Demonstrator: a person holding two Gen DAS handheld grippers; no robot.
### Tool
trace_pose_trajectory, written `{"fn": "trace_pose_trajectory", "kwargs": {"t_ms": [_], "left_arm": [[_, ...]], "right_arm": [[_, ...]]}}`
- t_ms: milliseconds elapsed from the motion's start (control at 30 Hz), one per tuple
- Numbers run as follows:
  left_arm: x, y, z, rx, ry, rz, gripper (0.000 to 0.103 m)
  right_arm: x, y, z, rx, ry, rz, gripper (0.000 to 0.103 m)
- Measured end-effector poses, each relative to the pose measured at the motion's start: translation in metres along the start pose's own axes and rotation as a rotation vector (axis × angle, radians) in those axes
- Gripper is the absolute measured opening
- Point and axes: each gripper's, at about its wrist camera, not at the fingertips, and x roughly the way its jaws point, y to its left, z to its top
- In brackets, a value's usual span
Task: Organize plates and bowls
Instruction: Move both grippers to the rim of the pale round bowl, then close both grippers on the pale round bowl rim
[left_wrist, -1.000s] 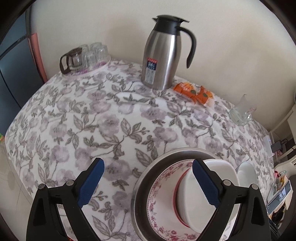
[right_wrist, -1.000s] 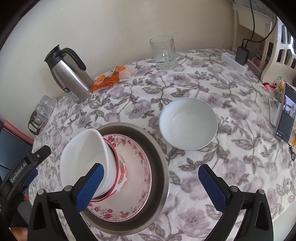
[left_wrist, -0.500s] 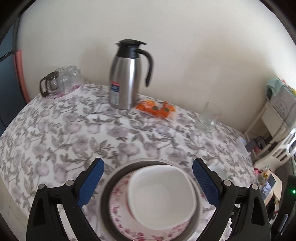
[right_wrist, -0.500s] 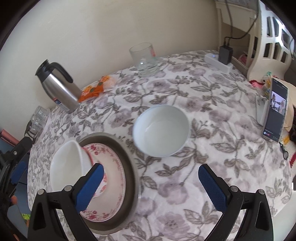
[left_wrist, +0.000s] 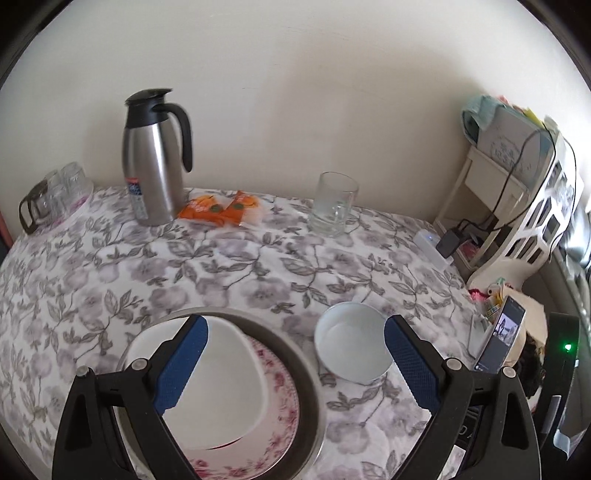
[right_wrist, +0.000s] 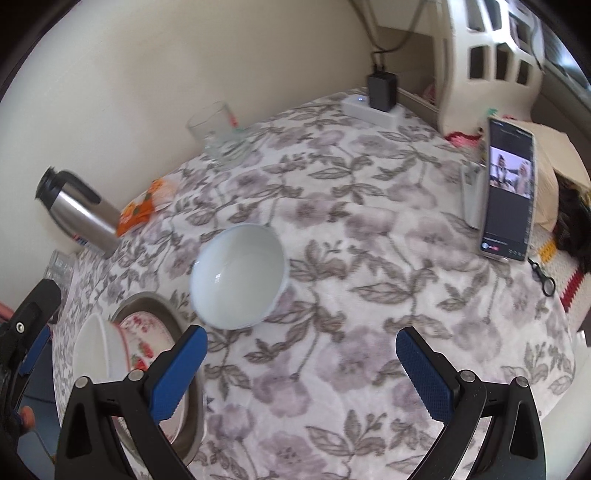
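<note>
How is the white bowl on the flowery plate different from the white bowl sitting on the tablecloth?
The white bowl on the pink-flowered plate has a red rim band and flowers outside; the plain white bowl on the tablecloth has none. The first sits tilted on the pink-flowered plate inside a metal basin; the second stands upright, alone on the cloth. Both are white inside and empty.

both wrist views overlook the same white bowl (left_wrist: 352, 341) (right_wrist: 239, 276)

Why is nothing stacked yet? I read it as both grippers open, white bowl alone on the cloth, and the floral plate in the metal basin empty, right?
Not quite: the floral plate is not empty. The left wrist view shows a second white bowl on it, inside the metal basin. Otherwise right: left gripper and right gripper are open, and the white bowl sits alone on the cloth.
</note>
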Motion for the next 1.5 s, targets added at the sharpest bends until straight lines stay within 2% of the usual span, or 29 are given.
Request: {"fn": "trace_pose_trajectory", "kwargs": {"t_ms": [233, 433, 767, 1067, 1133, 1200, 1333, 1400, 1500], "left_arm": [[0.021, -0.020, 0.001, 0.023, 0.039, -0.047, 0.097], [0.040, -0.031, -0.001, 0.042, 0.091, -0.024, 0.097], [0.076, -0.050, -0.007, 0.085, 0.147, -0.079, 0.097], [0.101, -0.046, -0.003, 0.083, 0.147, -0.057, 0.095], [0.104, -0.045, -0.002, 0.083, 0.146, -0.055, 0.092], [0.108, -0.045, 0.000, 0.093, 0.145, -0.053, 0.081], [0.117, -0.046, 0.001, 0.100, 0.149, -0.050, 0.079], [0.123, -0.047, 0.000, 0.101, 0.160, -0.045, 0.072], [0.132, -0.045, -0.003, 0.094, 0.180, -0.029, 0.069]], "right_arm": [[0.008, -0.014, 0.004, 0.024, 0.000, -0.011, 0.103], [0.020, -0.019, 0.010, 0.062, 0.005, 0.033, 0.103], [0.040, -0.014, 0.019, 0.025, -0.012, 0.021, 0.103], [0.060, -0.009, 0.030, -0.003, -0.038, 0.039, 0.101], [0.065, -0.008, 0.032, -0.006, -0.039, 0.044, 0.096], [0.071, -0.008, 0.033, -0.013, -0.034, 0.035, 0.090], [0.083, -0.007, 0.034, -0.023, -0.020, 0.045, 0.081], [0.088, -0.006, 0.033, -0.031, -0.011, 0.057, 0.081], [0.094, -0.007, 0.033, -0.032, -0.005, 0.065, 0.078]]}}
